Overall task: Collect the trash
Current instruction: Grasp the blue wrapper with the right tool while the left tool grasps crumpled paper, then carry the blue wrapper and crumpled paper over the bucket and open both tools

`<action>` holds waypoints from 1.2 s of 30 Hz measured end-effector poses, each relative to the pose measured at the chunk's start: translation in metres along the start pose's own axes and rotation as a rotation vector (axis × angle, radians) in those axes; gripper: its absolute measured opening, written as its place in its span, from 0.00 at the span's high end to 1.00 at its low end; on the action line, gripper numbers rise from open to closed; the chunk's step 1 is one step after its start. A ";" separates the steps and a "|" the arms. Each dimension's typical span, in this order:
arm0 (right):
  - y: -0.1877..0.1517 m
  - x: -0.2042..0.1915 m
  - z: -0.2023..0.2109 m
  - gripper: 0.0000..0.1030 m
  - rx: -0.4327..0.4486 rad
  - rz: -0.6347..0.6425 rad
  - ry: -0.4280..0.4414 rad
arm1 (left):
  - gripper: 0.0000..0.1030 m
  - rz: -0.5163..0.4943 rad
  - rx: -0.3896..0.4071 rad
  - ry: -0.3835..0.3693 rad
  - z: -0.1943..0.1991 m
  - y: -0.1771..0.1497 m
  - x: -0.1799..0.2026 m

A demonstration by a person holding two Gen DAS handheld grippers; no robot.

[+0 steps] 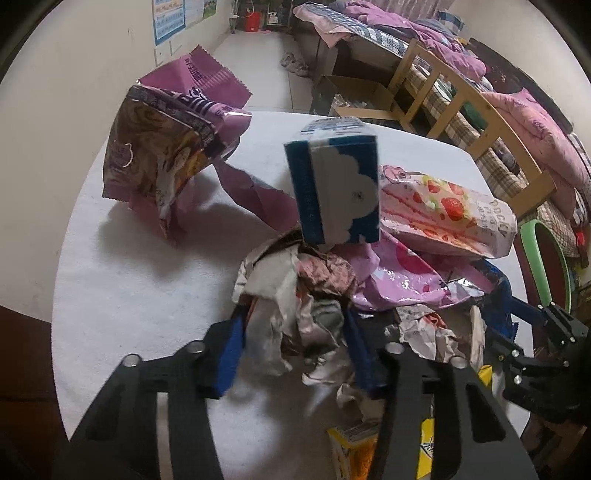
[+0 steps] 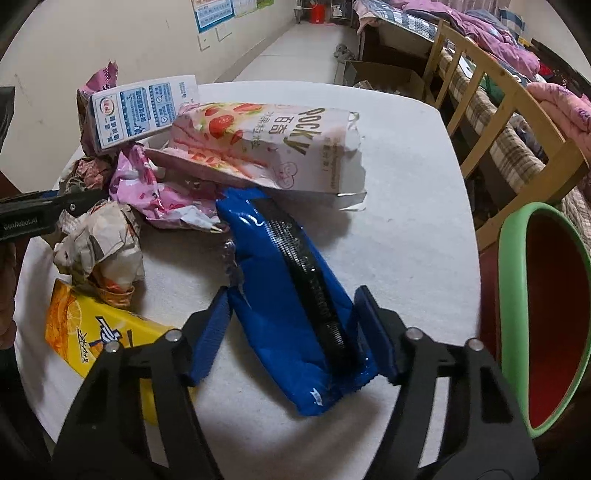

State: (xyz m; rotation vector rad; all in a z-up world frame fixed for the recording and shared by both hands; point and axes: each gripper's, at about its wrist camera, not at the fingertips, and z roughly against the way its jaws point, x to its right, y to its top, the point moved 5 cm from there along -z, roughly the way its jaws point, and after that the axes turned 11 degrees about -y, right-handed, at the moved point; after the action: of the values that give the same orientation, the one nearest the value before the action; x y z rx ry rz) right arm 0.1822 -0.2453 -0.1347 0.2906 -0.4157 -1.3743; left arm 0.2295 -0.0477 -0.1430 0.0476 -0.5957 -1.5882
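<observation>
Both your grippers are clamped: left gripper [image 1: 291, 343] on crumpled wrappers [image 1: 295, 314], right gripper [image 2: 291, 332] on the blue packet [image 2: 291, 295], bare tabletop [image 2: 406, 229] beyond toward its right edge.

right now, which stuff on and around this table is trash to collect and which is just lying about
Part of the job:
- blue cookie packet, between the right gripper pads
- crumpled paper wrappers, between the left gripper pads
- pink Pocky box
- milk carton
- purple snack bag
- yellow box
- green-rimmed bin

Just lying about:
- bedding
- cardboard box
- red bucket
</observation>
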 end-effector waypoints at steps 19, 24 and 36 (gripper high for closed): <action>-0.006 0.008 0.055 0.56 0.074 -0.018 -0.008 | 0.64 -0.028 0.073 0.006 0.061 -0.020 0.006; -0.009 0.009 0.078 0.56 0.106 -0.045 0.028 | 0.64 -0.068 0.118 0.016 0.091 -0.027 0.018; -0.014 0.019 0.127 0.56 0.185 -0.073 0.018 | 0.64 -0.131 0.155 -0.043 0.126 -0.040 0.063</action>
State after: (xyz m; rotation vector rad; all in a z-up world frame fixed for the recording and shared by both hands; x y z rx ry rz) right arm 0.1159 -0.2614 -0.0249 0.4739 -0.5223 -1.4053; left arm 0.1378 -0.0647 -0.0304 0.1714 -0.7618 -1.6700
